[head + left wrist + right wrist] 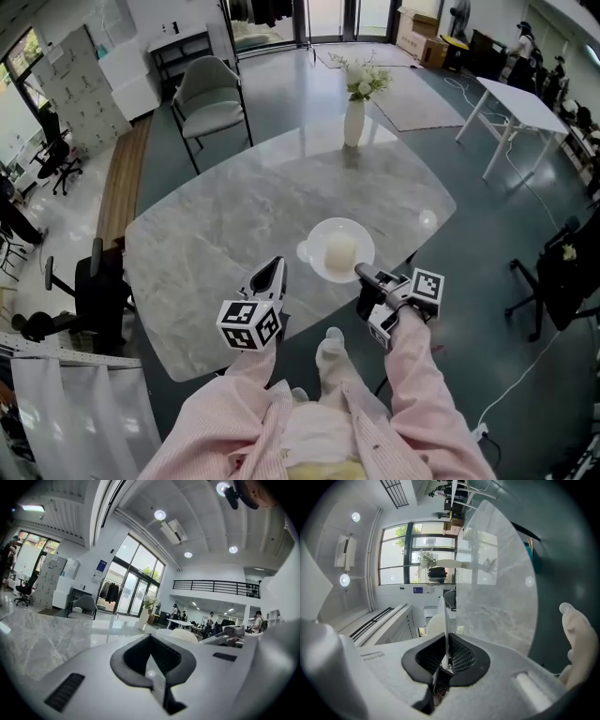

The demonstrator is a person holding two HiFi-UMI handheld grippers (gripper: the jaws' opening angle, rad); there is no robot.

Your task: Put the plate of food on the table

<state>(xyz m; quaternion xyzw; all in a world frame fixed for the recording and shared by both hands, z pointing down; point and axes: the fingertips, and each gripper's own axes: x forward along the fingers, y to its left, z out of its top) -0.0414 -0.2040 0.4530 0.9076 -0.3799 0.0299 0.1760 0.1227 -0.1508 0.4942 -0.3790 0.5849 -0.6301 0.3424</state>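
No words, numbers or brand names can be read anywhere around me. The cube [249, 325] on my left gripper [277, 265] and the cube [427, 284] on my right gripper [362, 273] carry only black-and-white square marker patterns, not letters. A small blue sign [101, 567] on the wall beside the tall windows is too small to read.

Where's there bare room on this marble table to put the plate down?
The table is bare nearly everywhere: the wide left half, and the middle between the vase and the plate. Only the near edge is crowded, by the left gripper, the right gripper and the plate.
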